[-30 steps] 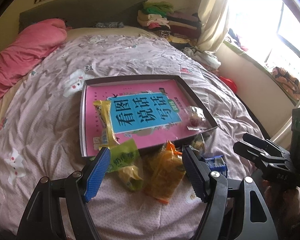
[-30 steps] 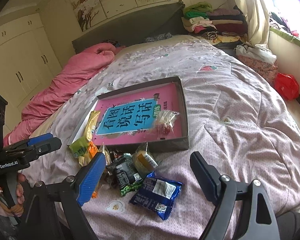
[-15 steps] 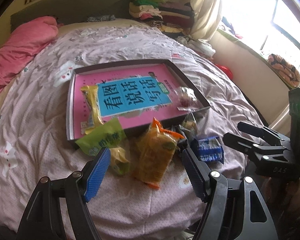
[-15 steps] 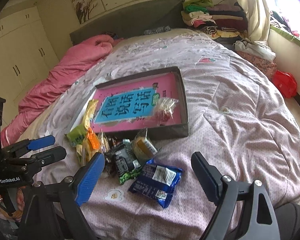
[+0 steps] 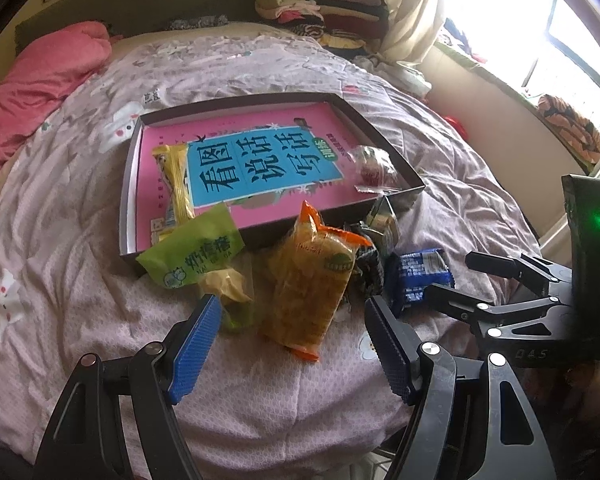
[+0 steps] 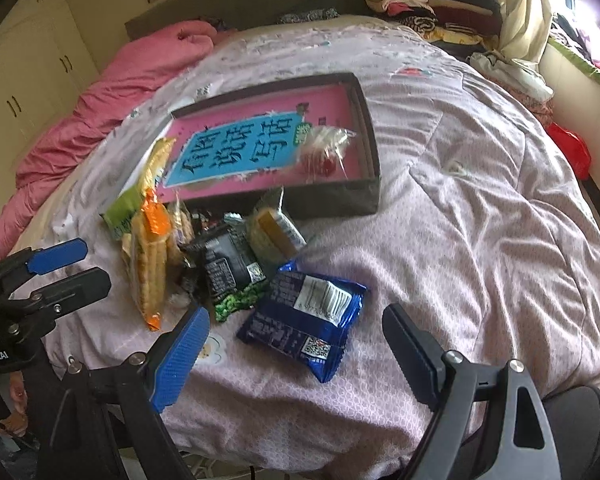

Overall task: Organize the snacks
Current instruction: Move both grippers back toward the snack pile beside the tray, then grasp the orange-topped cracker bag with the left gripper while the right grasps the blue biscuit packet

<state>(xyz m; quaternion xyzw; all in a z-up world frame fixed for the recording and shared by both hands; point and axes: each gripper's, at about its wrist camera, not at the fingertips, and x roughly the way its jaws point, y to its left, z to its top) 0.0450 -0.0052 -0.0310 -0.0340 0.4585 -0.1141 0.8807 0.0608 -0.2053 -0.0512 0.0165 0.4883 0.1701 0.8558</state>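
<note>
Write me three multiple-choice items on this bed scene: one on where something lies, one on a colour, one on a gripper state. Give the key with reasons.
1. Where does the clear-wrapped red candy packet lie?
A. Inside the shallow box, near its right wall
B. On the quilt beside the blue packet
C. On the pink blanket

2. What colour is the snack packet nearest the right gripper?
A. Green
B. Blue
C. Orange

3. How does the left gripper stand?
A. Shut on the orange cracker packet
B. Shut and empty
C. Open, holding nothing

Key:
1 A: the candy packet rests on the pink book cover inside the box, close to the right wall.
2 B: the blue packet with the white barcode label lies just ahead of the right gripper's fingers.
3 C: its fingers are spread wide, and the orange cracker packet lies on the quilt ahead of them, untouched.
</note>
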